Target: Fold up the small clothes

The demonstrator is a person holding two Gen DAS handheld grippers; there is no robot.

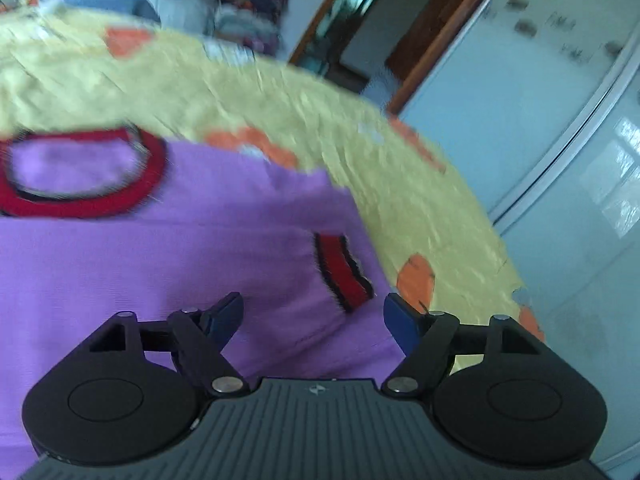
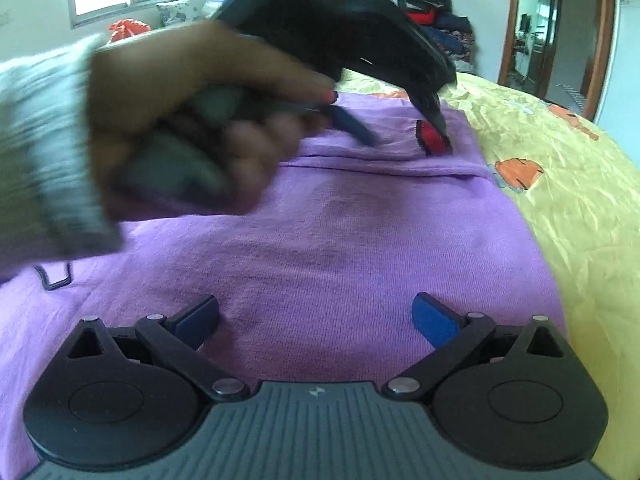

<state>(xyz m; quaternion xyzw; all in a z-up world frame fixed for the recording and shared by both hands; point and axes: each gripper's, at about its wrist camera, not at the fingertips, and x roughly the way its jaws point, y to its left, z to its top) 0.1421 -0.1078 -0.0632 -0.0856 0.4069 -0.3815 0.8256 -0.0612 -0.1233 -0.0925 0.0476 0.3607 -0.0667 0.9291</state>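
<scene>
A small purple sweater [image 1: 120, 280] with a red, black-edged collar [image 1: 80, 172] lies flat on a yellow bedspread [image 1: 280, 104]. One sleeve is folded across the body, and its red cuff [image 1: 344, 272] lies just ahead of my open, empty left gripper [image 1: 314, 314]. In the right wrist view the sweater [image 2: 340, 248] fills the middle. My right gripper [image 2: 316, 320] hovers open and empty over its lower part. The left gripper [image 2: 396, 124] shows there, blurred, held by a hand above the cuff [image 2: 434, 138].
The bedspread [image 2: 580, 200] has orange patches and drops off at the right edge. A pile of clothes [image 2: 420, 12] lies at the far side of the bed. A wardrobe [image 1: 560, 120] and a doorway [image 2: 548, 28] stand beyond.
</scene>
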